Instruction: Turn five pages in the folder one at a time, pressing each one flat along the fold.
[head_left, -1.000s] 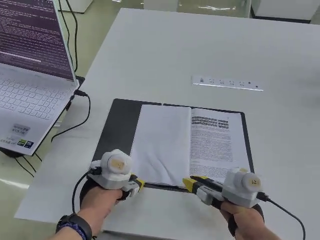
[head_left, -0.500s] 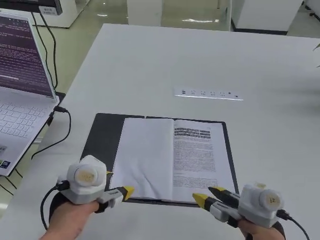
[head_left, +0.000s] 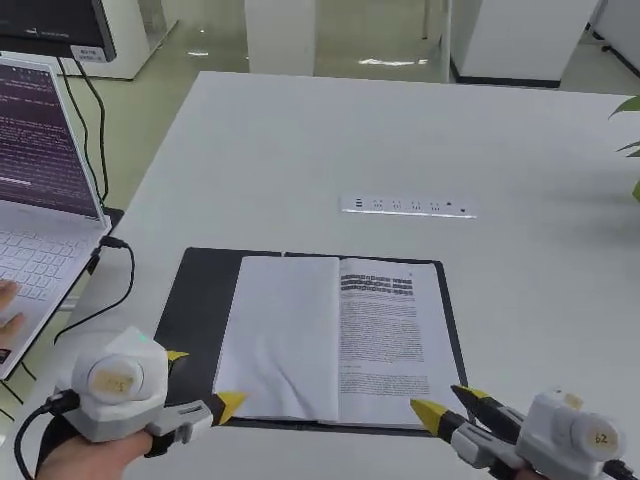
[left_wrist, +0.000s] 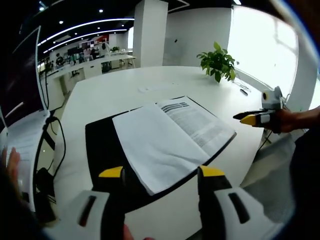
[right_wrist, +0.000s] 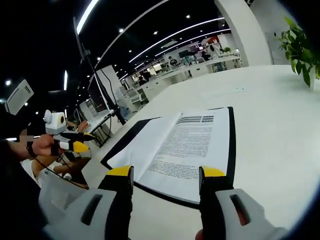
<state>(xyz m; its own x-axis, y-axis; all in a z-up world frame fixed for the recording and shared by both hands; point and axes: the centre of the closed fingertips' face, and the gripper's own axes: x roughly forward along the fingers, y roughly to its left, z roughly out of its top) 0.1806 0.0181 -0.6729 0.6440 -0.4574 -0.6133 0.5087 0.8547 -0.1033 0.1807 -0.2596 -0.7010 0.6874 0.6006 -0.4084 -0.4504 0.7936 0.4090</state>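
The folder (head_left: 195, 300) lies open in the middle of the white table (head_left: 300, 130), with a blank sheet (head_left: 280, 330) on its left half and a printed page (head_left: 385, 330) on its right. The left gripper (head_left: 203, 380) hovers at the folder's 7 o'clock corner, jaws spread wide, nothing between them. The right gripper (head_left: 447, 402) hangs at 5 o'clock, just off the near edge, jaws parted too and empty. Beyond the folder at 12 o'clock sits a power strip (head_left: 405, 207); at 9 o'clock, a laptop (head_left: 40, 200).
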